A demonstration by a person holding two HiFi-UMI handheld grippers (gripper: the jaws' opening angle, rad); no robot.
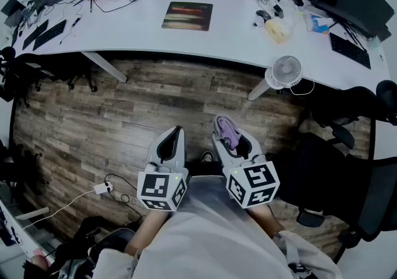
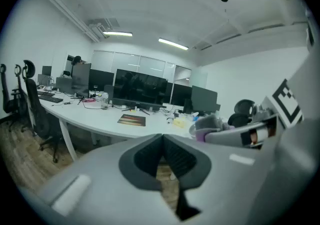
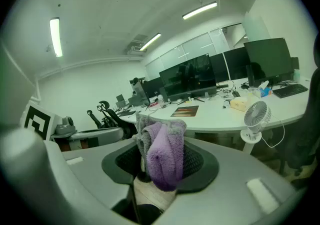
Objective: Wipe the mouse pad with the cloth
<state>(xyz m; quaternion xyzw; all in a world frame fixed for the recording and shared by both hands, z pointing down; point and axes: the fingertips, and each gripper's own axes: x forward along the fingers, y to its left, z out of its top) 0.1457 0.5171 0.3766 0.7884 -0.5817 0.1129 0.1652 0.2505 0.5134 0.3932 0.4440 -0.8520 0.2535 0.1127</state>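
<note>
Head view, mouse pad: the mouse pad (image 1: 187, 15) is lying flat on the white desk (image 1: 155, 42), about midway along it and nearer the far edge with the monitors, well apart from both grippers
Head view, risk: both grippers are hanging over the wood floor (image 1: 93, 110), short of the desk's near edge, so wiping is not yet begun; a careless reach could be knocking the small fan (image 1: 286, 72) by that edge or the clutter (image 1: 273, 14) right of the pad
Head view, grippers: the left gripper (image 1: 178, 137) is showing nothing in it; the right gripper (image 1: 228, 138) is carrying a purple-grey cloth (image 1: 227, 129)

Left gripper view, risk: the pad is looking thin and loose, so it may be sliding on the smooth desk unless this gripper is pinning it
Left gripper view, jaws: meeting tip to tip, empty

Right gripper view, risk: the cloth is bunching into a wad beyond the tips; drag could be tugging it free, or the hard tips could be scraping the pad
Right gripper view, jaws: clamping on the cloth, parted only by the fabric
</note>
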